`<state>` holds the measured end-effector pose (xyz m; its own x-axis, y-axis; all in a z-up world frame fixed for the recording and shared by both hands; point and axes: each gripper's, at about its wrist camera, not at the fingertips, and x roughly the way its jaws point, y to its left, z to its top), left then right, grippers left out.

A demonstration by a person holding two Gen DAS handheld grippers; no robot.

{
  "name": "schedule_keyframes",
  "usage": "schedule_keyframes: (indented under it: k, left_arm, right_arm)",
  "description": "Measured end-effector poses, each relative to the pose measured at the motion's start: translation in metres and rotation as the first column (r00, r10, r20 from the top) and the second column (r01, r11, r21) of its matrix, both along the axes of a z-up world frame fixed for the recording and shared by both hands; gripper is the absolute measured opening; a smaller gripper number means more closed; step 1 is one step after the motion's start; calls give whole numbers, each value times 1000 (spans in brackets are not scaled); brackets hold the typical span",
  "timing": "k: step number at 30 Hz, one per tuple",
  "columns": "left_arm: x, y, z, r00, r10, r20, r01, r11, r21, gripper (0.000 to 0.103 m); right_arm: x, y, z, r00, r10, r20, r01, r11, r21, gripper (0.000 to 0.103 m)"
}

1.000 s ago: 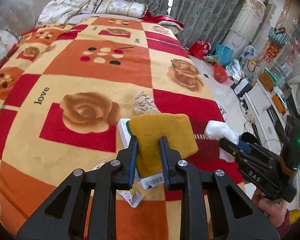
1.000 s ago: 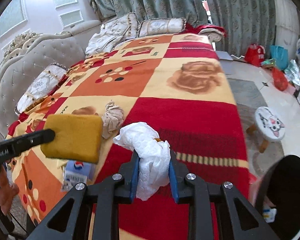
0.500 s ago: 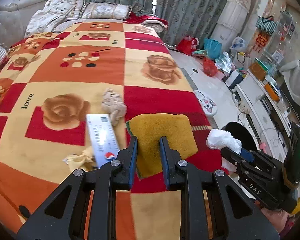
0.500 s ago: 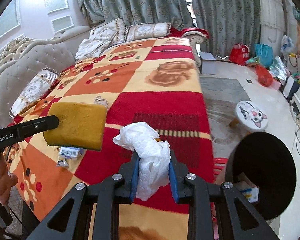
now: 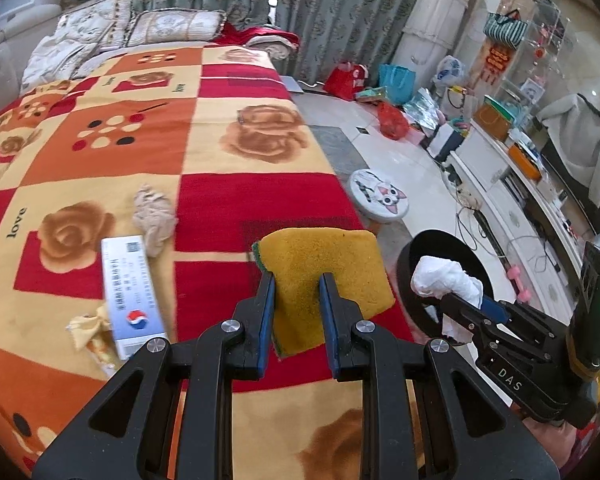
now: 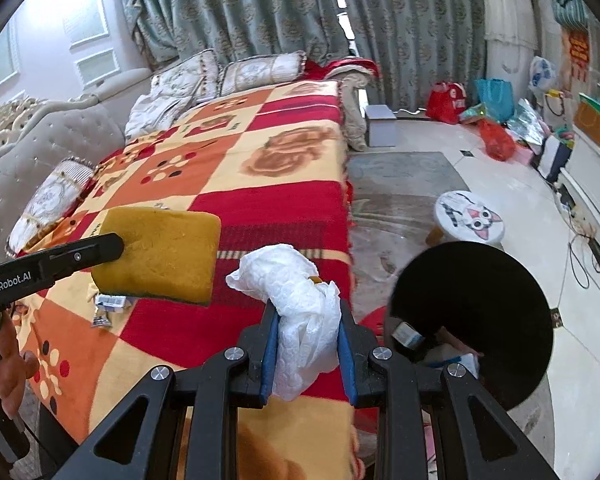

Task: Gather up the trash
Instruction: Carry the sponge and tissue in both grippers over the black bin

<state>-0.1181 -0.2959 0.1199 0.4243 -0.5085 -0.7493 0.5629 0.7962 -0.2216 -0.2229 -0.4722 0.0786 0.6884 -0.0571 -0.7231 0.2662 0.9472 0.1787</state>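
Two grippers each hold trash above the bed's near edge. The left gripper (image 5: 297, 280) has its fingers squeezed on a yellow sponge (image 5: 324, 264). The right gripper (image 6: 305, 316) has its fingers squeezed on a white tissue wad (image 6: 300, 304), near the black bin (image 6: 472, 320) on the floor. Farther left, a paper ticket (image 5: 134, 296) and a crumpled tan wad (image 5: 154, 218) lie on the blanket (image 5: 220, 144).

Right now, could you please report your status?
Left gripper shut on yellow sponge. Right gripper shut on white tissue. Black bin beside bed, nothing blocking.
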Motion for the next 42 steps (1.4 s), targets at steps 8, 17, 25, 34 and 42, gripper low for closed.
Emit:
schedule_keyframes:
  k: [8,17,25,34,42]
  left_arm:
    - [-8,-37,-3,999,-50,-5,50,999,2,20]
    - [-13,-74,-11,995,-95,-28,95,995,10,20]
    - [-18,-104,-18,991,-126,-36,127,992,25,20]
    - [-23,-134,-27,990,-141,-26,142,988,54,20]
    - [-29,-163,-39,986,-162,-28,164,983,83,20]
  right_arm:
    - [-16,-27,-3,998,-63,-8,63,998,6,25]
    - [-32,-57,-10,991,-128,-28,128,992,20,25]
    - [-41,-79,-14,984,-173,-36,175,984,38,25]
    - [-51,-107,-22,971,-232,-53,235,970,62,25]
    - [-54,-123,-31,964,-257,-72,262,962,74,25]
